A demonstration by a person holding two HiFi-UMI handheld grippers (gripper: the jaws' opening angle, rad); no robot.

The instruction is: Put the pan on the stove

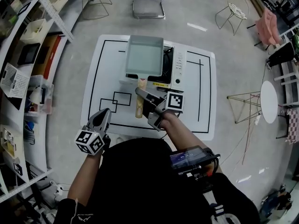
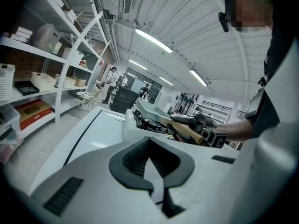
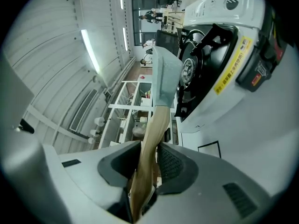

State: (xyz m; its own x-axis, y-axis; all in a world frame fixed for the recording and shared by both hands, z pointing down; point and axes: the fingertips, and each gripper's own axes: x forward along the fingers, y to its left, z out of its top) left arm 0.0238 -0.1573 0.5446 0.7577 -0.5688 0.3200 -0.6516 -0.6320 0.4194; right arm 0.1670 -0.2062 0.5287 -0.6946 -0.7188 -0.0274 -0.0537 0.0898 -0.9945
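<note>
A rectangular grey-blue pan (image 1: 144, 56) with a wooden handle (image 1: 139, 107) is over the left part of the white tabletop stove (image 1: 177, 66) on the white table (image 1: 103, 78). My right gripper (image 1: 144, 106) is shut on the handle near its end. In the right gripper view the handle (image 3: 150, 143) runs up between the pads to the pan (image 3: 163, 78), next to the stove's black burner (image 3: 201, 59). A narrow gap shows between pan and burner, and I cannot tell if they touch. My left gripper (image 1: 102, 117) is shut and empty at the table's front left edge.
Black outlined rectangles (image 1: 117, 101) are marked on the table left of the handle. Shelves with boxes (image 1: 28, 78) run along the left. A black chair (image 1: 148, 3) and wire stools stand beyond the table, and a small round white table (image 1: 269, 101) is at the right.
</note>
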